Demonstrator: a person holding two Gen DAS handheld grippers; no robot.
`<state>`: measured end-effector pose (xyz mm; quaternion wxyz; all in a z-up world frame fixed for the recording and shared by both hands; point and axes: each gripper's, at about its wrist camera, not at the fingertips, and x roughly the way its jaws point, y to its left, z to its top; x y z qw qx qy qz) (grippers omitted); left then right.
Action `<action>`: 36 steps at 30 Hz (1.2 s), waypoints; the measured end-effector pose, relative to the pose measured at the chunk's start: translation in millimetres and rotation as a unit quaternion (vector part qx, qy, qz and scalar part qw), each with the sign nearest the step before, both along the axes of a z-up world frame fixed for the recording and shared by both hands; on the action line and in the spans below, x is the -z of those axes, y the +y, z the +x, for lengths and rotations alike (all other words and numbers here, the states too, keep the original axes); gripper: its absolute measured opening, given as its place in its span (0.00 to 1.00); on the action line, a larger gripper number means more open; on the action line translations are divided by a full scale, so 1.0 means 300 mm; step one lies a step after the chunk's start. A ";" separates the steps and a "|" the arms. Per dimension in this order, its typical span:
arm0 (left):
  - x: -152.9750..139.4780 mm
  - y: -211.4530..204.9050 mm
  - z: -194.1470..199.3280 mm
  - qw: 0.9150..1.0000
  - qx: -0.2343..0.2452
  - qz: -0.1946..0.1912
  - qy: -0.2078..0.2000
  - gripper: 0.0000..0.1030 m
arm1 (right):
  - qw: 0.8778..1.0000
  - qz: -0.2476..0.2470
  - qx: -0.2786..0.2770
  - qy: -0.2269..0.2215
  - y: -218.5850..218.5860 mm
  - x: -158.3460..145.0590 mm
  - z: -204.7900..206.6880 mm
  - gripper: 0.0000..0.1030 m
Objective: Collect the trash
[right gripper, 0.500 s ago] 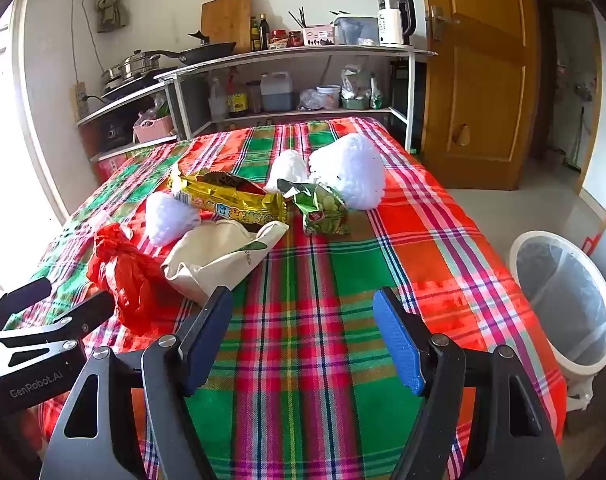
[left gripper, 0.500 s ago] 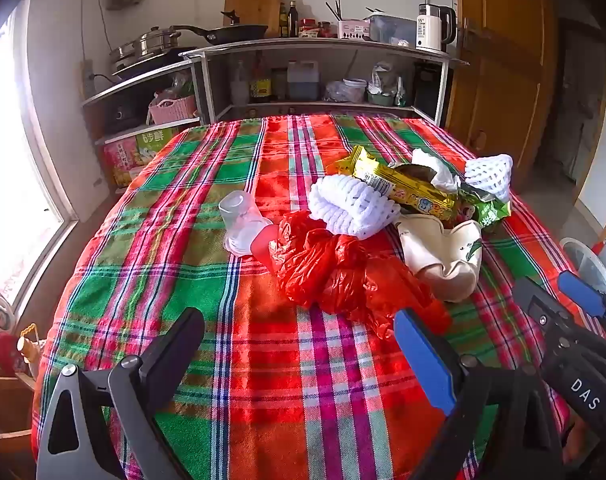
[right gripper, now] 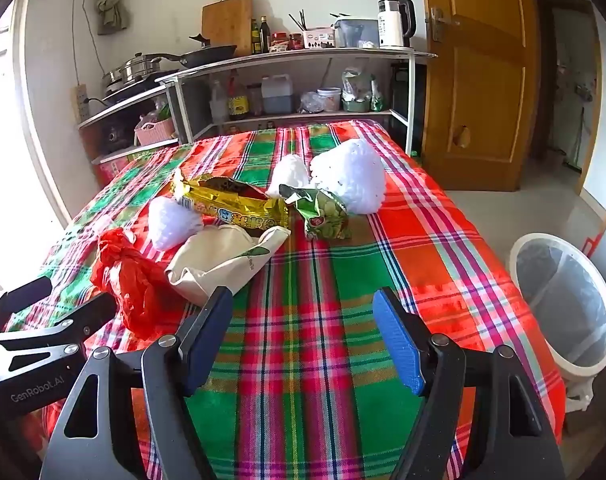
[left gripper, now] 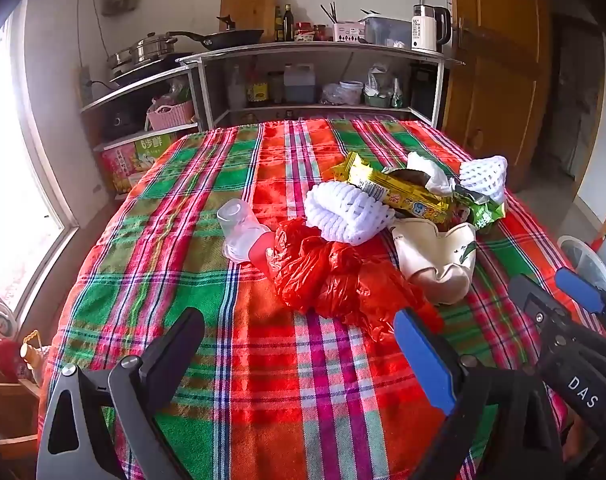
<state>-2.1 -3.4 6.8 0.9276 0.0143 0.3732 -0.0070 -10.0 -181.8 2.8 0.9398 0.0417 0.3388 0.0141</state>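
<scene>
Three white foam fruit nets (right gripper: 349, 178); one crumpled red plastic bag (left gripper: 327, 276); one gold snack wrapper (right gripper: 231, 200); one green snack packet (right gripper: 323, 216); one cream paper bag (right gripper: 223, 260); one clear plastic cup (left gripper: 239, 232).

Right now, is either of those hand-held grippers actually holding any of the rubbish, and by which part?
Nothing is held. The left hand-held gripper and the right hand-held gripper both hang open above the tablecloth, short of the red plastic bag.

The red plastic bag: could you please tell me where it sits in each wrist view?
Left wrist view: red plastic bag at centre, just beyond the tools.
Right wrist view: red plastic bag at left, near the table edge.
Shared landmark: the cream pouch lies beside it.
</scene>
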 end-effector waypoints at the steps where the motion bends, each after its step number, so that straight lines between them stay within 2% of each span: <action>1: 0.000 -0.002 -0.001 1.000 0.000 0.000 0.000 0.94 | 1.000 -0.001 -0.001 -0.001 0.000 -0.003 -0.002 0.71; 36: -0.006 0.011 -0.009 1.000 -0.003 -0.004 0.002 0.94 | 1.000 -0.004 0.002 0.001 -0.003 -0.008 -0.004 0.71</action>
